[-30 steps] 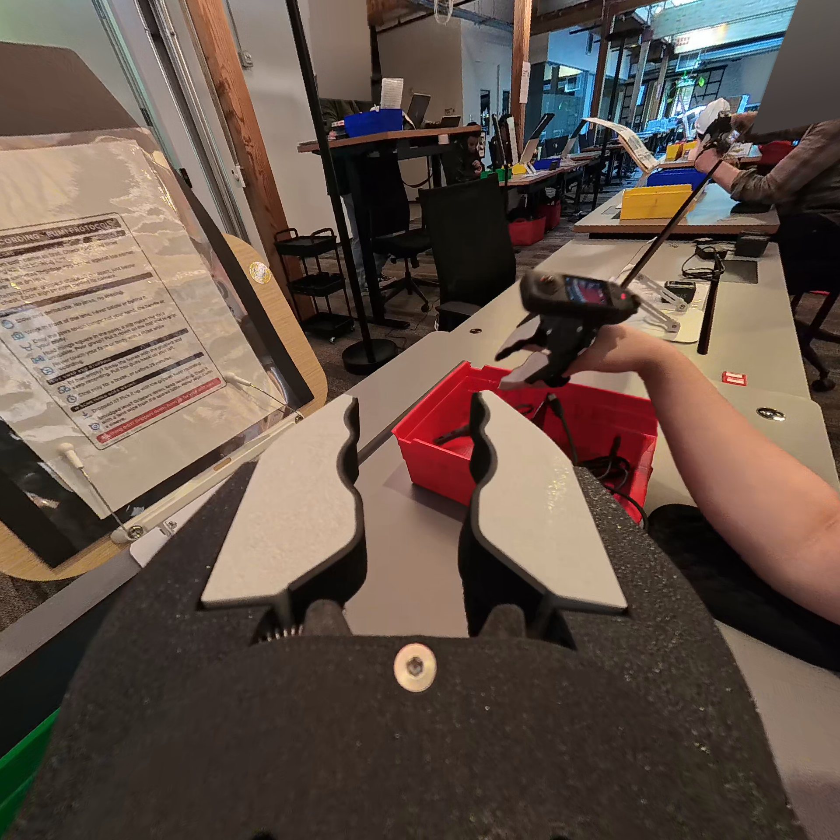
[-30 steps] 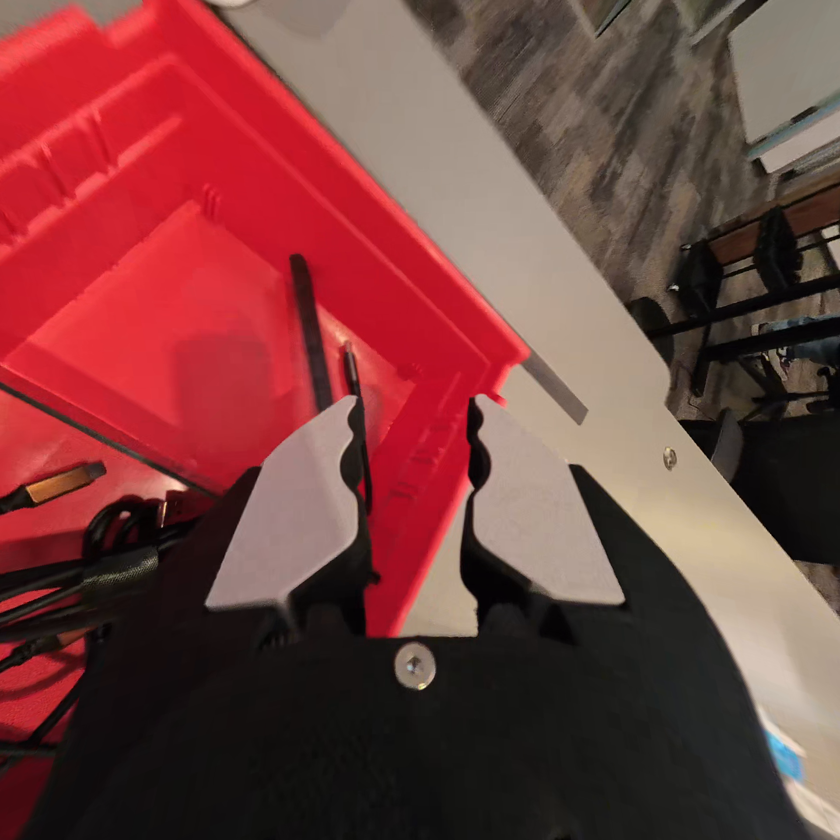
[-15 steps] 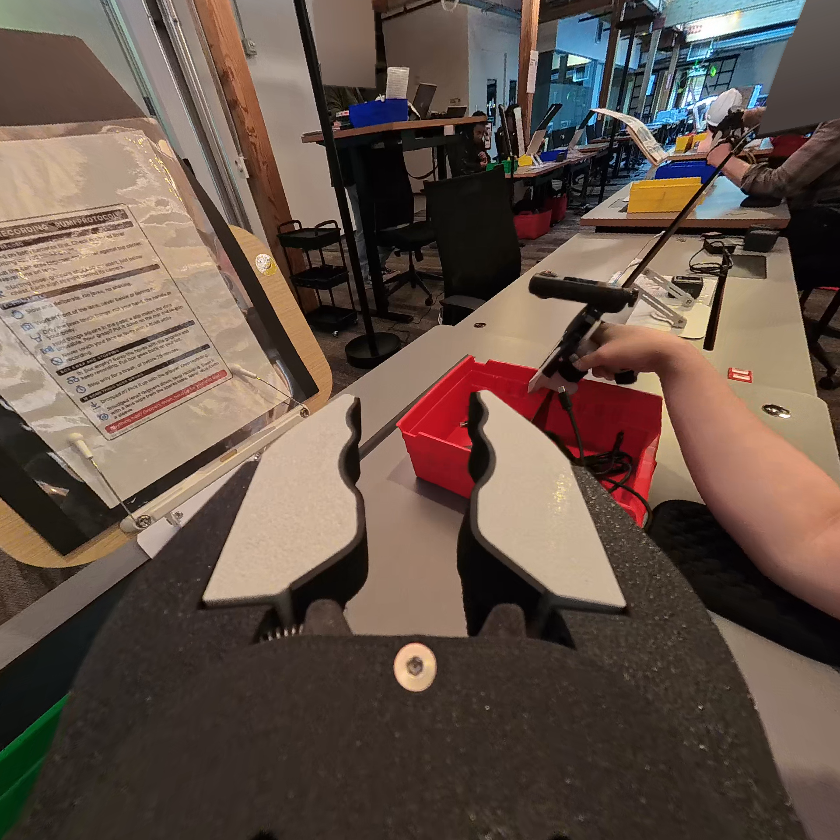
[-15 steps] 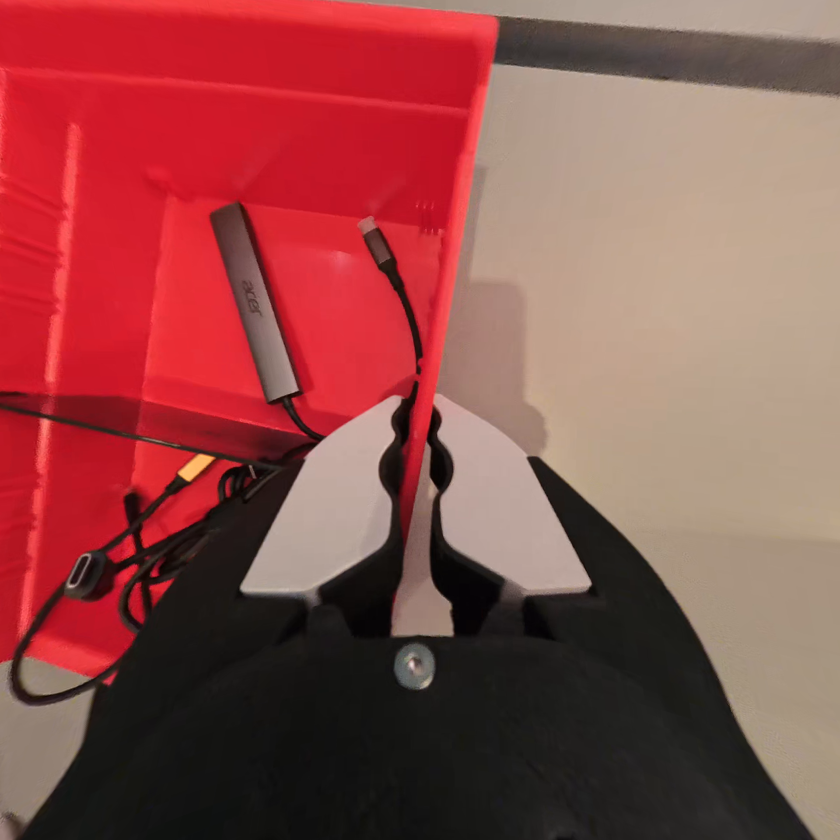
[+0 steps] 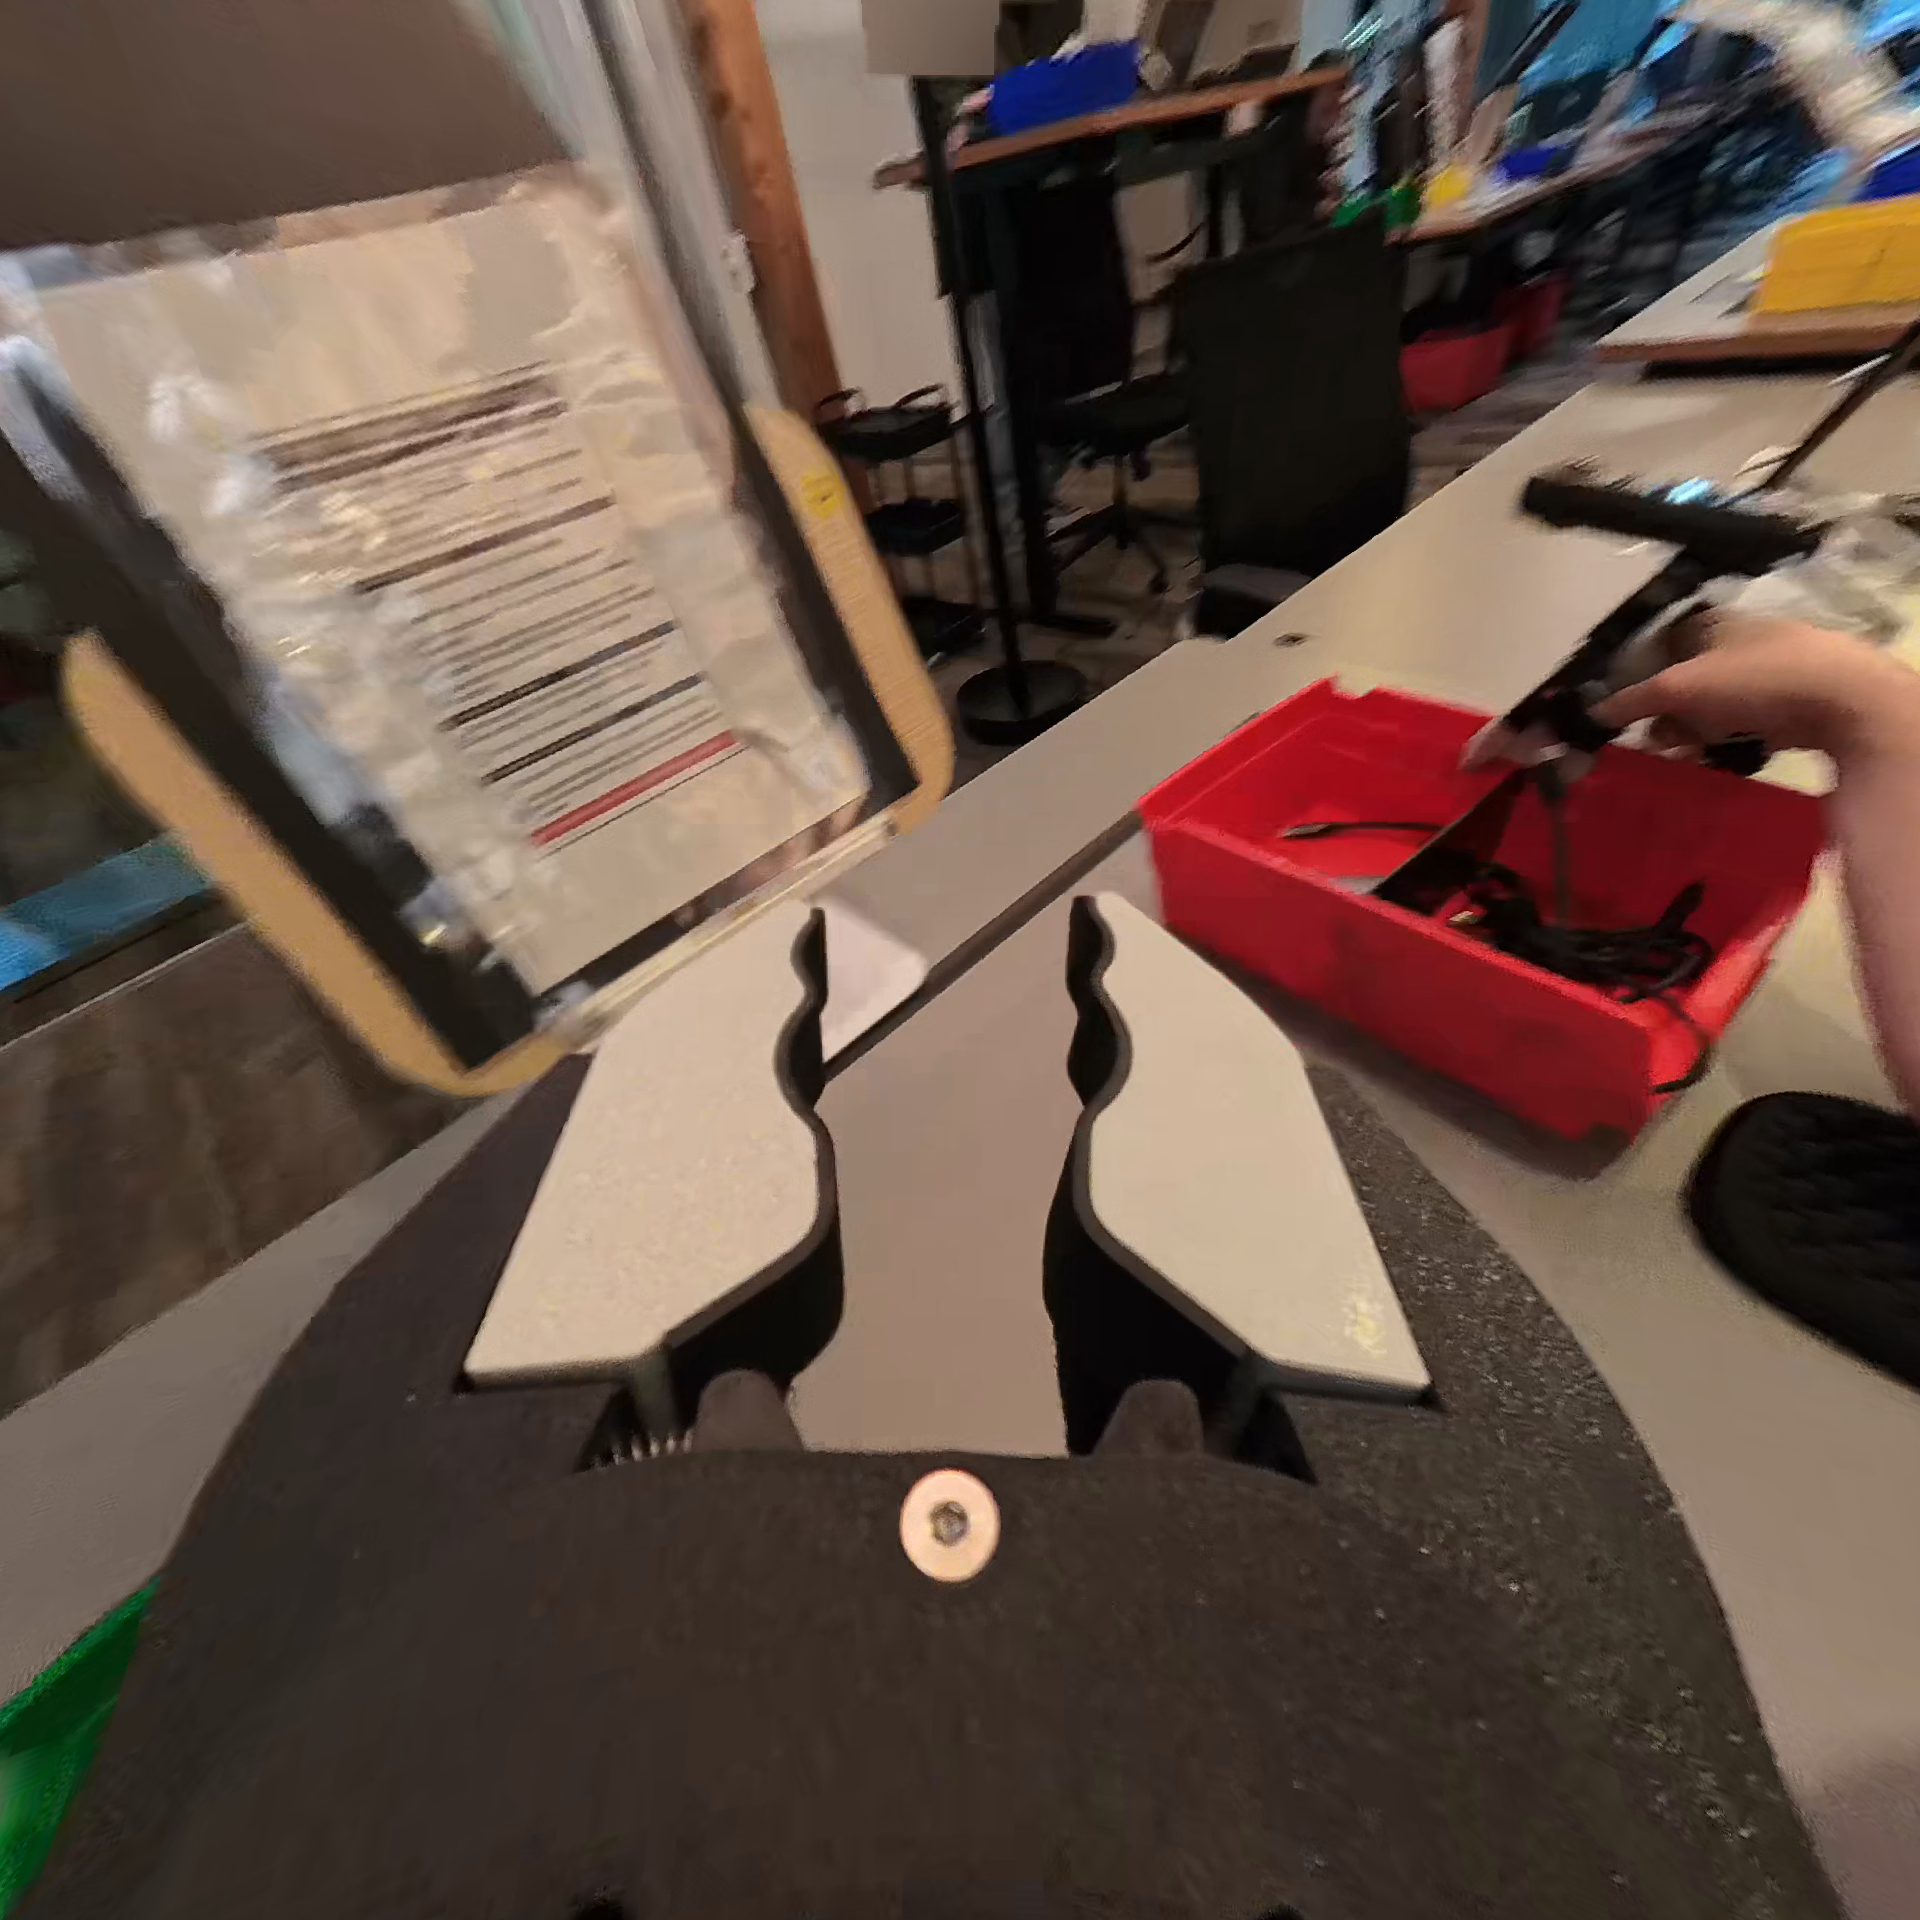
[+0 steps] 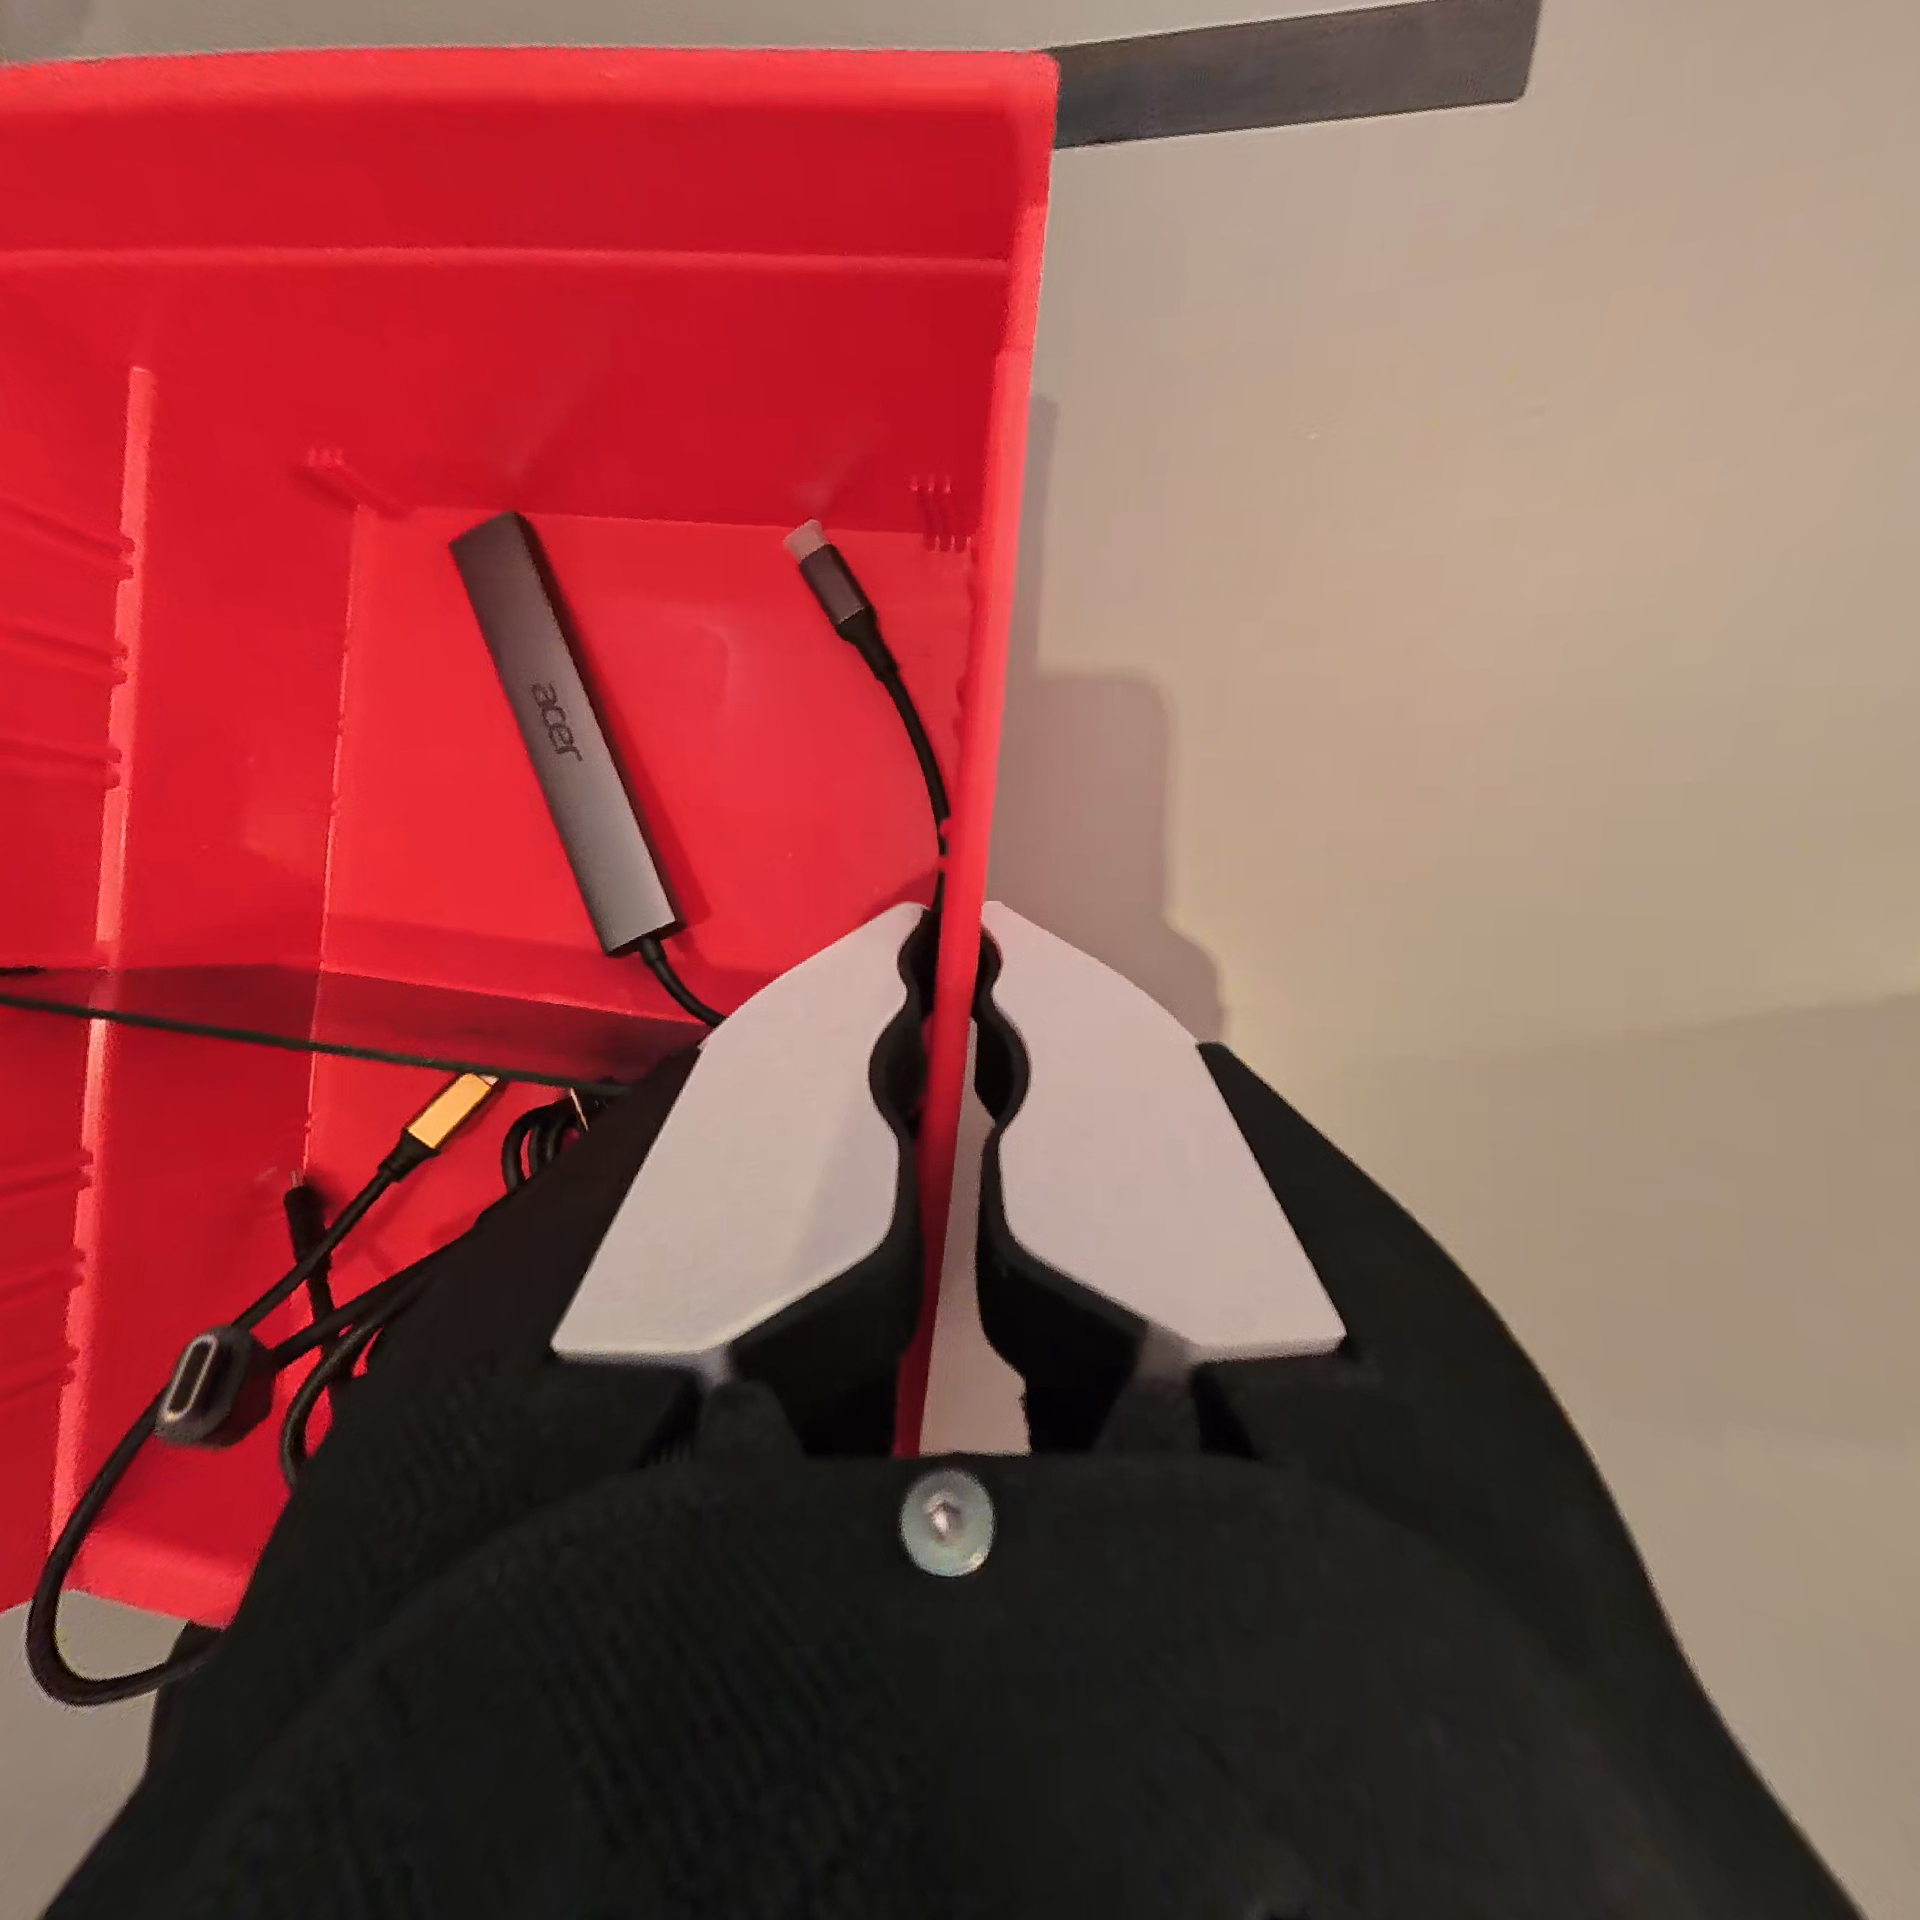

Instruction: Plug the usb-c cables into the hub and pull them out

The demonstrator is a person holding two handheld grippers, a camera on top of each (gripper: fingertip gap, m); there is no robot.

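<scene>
A red bin (image 6: 997, 520) stands on the grey table. In it lie a slim grey hub (image 6: 566, 732) with its own lead, a loose black usb-c cable (image 6: 831, 577), an orange-tipped cable (image 6: 447, 1117) and a tangle of black cables (image 6: 208, 1382). My right gripper (image 6: 951, 925) is shut on the bin's right wall, one finger inside and one outside. In the left wrist view the bin (image 5: 1403, 987) sits at the right with the right gripper (image 5: 1538, 748) at it. My left gripper (image 5: 945, 935) is open and empty over the table, left of the bin.
A clear stand holding a printed sheet (image 5: 468, 623) stands at the table's left. A black pad (image 5: 1818, 1236) lies near the bin's right end. A green bin edge (image 5: 52, 1714) shows at the lower left. Chairs and desks are beyond the table. The slim grey hub (image 6: 566, 732) is about 12 cm from my right fingertips and 45 cm from my left.
My right gripper came over the bin and closed on its wall, and still holds it. My left gripper has swung left, so the bin now sits to the right in its blurred view.
</scene>
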